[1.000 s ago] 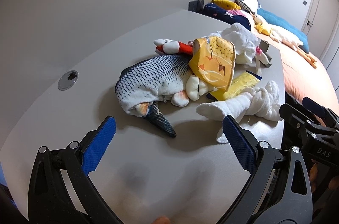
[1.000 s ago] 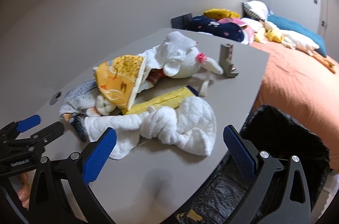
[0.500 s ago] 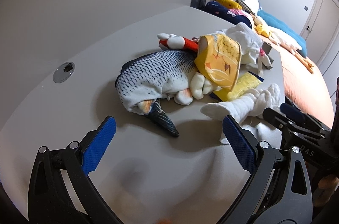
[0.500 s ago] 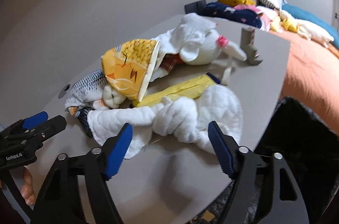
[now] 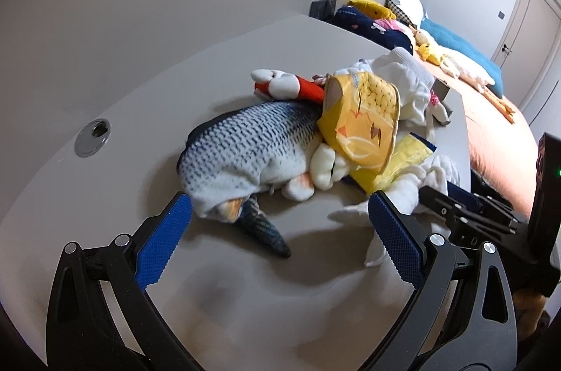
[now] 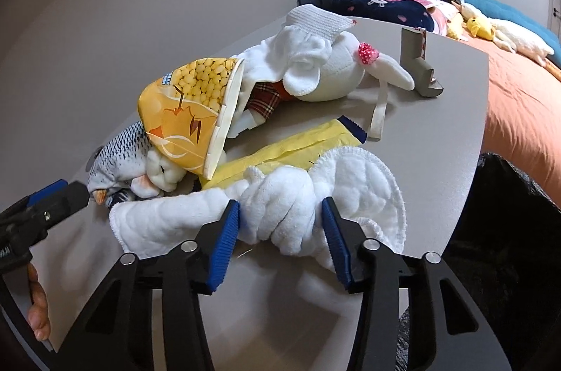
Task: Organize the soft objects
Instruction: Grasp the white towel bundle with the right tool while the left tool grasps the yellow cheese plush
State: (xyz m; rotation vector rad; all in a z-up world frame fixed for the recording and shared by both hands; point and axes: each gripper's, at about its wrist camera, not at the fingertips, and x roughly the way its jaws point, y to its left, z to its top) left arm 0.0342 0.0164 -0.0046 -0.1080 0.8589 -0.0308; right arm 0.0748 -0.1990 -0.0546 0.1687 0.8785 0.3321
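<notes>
- My right gripper [image 6: 280,230] is closing around the bunched white quilted cloth [image 6: 280,209], pads at its sides.
- My left gripper [image 5: 277,230] gapes wide, empty, above the grey table [image 5: 140,125].
- Fish plush [image 5: 245,153] lies just beyond it.

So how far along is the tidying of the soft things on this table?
Nothing looks sorted yet: the fish plush, yellow pouch and white rabbit toy lie heaped on the table. In hand: the right gripper is closing around the white quilted cloth. The left gripper hangs open, empty. Everything remains.
</notes>
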